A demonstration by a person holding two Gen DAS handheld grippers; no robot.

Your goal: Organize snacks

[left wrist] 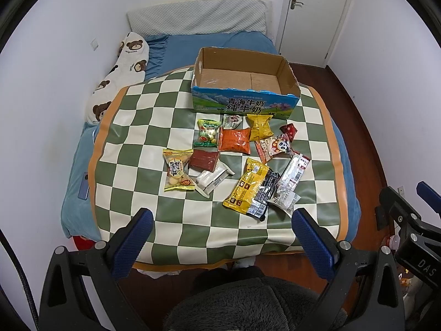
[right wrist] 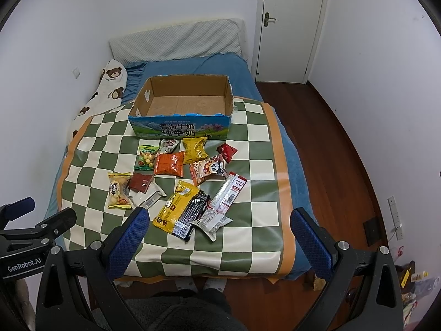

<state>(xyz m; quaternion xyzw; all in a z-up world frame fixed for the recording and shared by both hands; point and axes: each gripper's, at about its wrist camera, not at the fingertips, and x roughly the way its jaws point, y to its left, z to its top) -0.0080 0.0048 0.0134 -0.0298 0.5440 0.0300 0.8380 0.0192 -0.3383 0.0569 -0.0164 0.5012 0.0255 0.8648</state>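
Both the left tool point(left wrist: 222, 230) and right tool point(right wrist: 217, 229) hang wide open, empty, above the bed; snack packets point(left wrist: 234, 155) lie scattered, cardboard box point(left wrist: 242, 81) at twelve o'clock.

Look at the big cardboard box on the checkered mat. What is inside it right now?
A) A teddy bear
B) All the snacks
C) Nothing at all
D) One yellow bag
C: the cardboard box shows only its bare brown bottom, and the snack packets, like the orange packet, all lie outside it on the checkered mat.
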